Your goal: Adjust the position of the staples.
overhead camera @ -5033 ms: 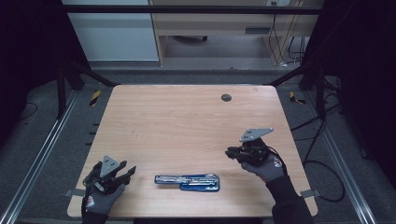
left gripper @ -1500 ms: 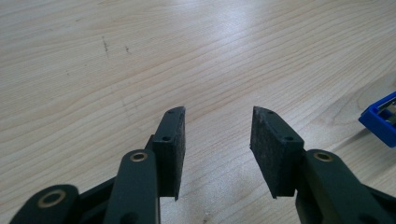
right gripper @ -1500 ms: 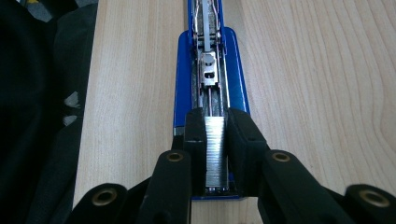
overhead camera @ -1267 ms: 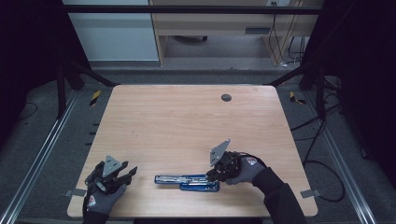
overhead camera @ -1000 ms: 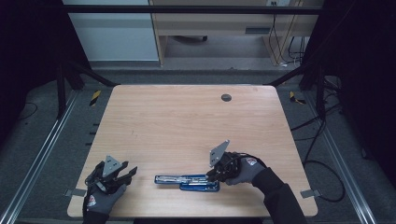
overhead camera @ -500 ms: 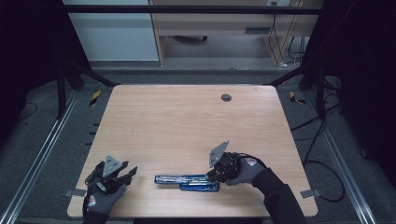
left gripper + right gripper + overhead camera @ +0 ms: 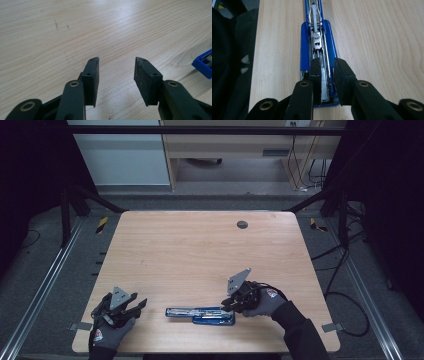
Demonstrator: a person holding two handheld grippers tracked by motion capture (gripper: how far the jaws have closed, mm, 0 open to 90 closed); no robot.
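A blue stapler (image 7: 200, 313) lies opened flat near the table's front edge, its metal arm stretched to the left. My right gripper (image 7: 226, 305) is at its right end. In the right gripper view the jaws (image 7: 327, 61) stand narrowly apart astride the magazine of the stapler (image 7: 318, 50). A strip of staples (image 7: 324, 87) lies between them, against the left pad, with a sliver of gap at the right pad. My left gripper (image 7: 140, 304) rests at the front left, apart from the stapler, open and empty (image 7: 116, 60). The stapler's blue corner (image 7: 203, 65) shows at the right edge.
The wooden table (image 7: 200, 250) has a dark round grommet (image 7: 242, 224) at its far middle. A dark sleeve (image 7: 232, 50) lies past the front edge, close beside the stapler. Cables (image 7: 345, 295) trail on the floor at the right.
Five seconds ago my right gripper hung off to the right of the stapler; it has since come down to the stapler's right end. Over the last second nothing visibly moved.
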